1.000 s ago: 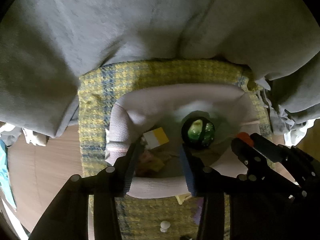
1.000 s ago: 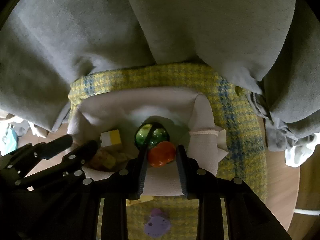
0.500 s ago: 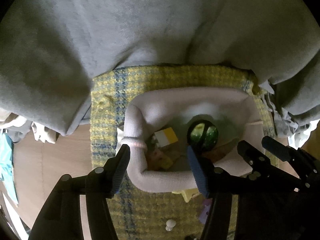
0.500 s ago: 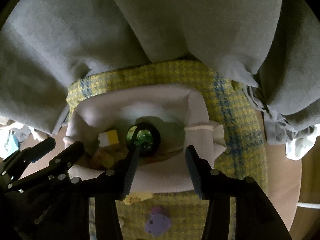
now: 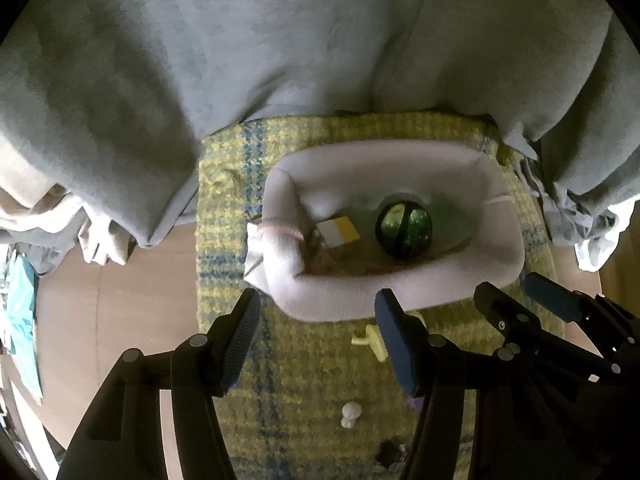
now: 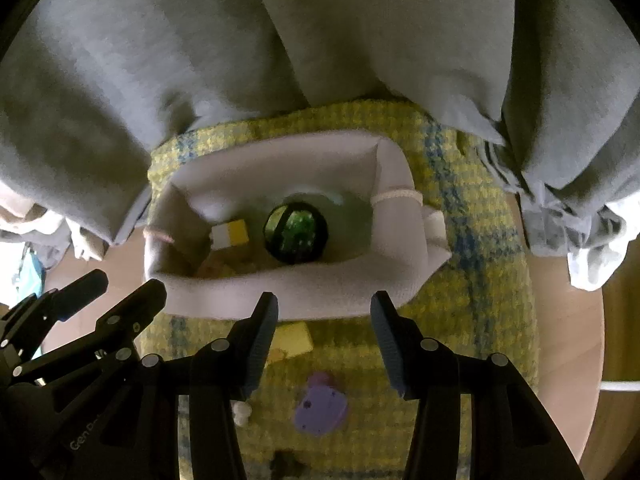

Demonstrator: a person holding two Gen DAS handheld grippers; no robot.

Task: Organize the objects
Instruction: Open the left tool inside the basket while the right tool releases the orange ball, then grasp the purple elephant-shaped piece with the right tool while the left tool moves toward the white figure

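A soft pale fabric basket (image 5: pixel 400 300) (image 6: pixel 320 300) stands on a yellow-blue woven mat (image 5: pixel 232 184) (image 6: pixel 480 280). Inside lie a dark green ball (image 5: pixel 404 231) (image 6: pixel 296 234), a white-and-yellow block (image 5: pixel 338 231) (image 6: pixel 230 234) and some dim small items. My left gripper (image 5: pixel 316 322) is open and empty, just in front of the basket's near rim. My right gripper (image 6: pixel 324 320) is open and empty, also in front of the rim. On the mat near me lie a yellow toy (image 5: pixel 370 338) (image 6: pixel 294 338), a purple toy (image 6: pixel 320 404) and a small white piece (image 5: pixel 351 414) (image 6: pixel 242 412).
A person in grey clothing (image 5: pixel 280 40) (image 6: pixel 320 40) sits right behind the basket. The mat lies on a wooden floor (image 5: pixel 120 300) (image 6: pixel 568 340). Crumpled cloth lies at the left (image 5: pixel 96 240) and right (image 6: pixel 592 264). The right gripper shows in the left view (image 5: pixel 516 300); the left gripper shows in the right view (image 6: pixel 120 292).
My right gripper opened and let the orange object go into the basket. Both grippers pulled back from inside the basket to in front of its rim.
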